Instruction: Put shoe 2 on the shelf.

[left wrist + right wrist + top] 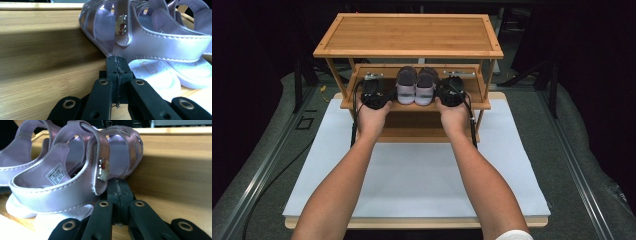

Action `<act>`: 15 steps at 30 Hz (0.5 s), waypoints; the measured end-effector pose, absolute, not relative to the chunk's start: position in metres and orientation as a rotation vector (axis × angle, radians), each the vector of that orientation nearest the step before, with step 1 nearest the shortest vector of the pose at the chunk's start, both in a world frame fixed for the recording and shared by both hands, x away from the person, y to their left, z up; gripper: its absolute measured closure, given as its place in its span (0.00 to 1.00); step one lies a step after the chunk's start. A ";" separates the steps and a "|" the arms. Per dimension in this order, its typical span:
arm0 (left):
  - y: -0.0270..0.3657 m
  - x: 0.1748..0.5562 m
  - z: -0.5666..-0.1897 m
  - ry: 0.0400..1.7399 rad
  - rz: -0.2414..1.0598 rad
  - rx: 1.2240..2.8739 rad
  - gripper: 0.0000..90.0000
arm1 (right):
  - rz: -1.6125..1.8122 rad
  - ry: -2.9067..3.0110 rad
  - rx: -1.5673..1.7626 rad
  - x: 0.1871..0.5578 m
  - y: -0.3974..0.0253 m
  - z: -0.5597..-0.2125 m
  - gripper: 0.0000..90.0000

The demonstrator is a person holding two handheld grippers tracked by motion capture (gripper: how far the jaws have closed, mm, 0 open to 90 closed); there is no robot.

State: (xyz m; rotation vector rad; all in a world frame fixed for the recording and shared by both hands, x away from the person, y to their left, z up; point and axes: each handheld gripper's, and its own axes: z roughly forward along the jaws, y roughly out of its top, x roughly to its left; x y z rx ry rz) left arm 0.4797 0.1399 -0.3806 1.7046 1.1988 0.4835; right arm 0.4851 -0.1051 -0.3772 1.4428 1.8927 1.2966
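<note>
My left hand-held gripper and right hand-held gripper, jaws pressed together empty, flanked the lilac sandals on the rack's middle shelf.

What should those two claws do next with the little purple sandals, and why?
Probably draw both claws straight back off the shelf. The sandals already sit side by side on it, and the left claw and right claw are shut with nothing between them, beside the sandals' outer edges.

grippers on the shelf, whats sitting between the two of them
A pair of lilac sandals sits side by side on the rack's middle shelf, between the left gripper and right gripper; the high view shows it.
</note>
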 end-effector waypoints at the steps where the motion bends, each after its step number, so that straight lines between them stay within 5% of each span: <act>1: 0.140 0.480 -0.381 1.199 0.484 1.705 1.00 | 1.297 1.893 1.443 0.485 -0.105 -0.377 1.00; 15: 0.140 0.481 -0.381 1.213 0.491 1.700 1.00 | 1.266 1.892 1.431 0.490 -0.101 -0.377 1.00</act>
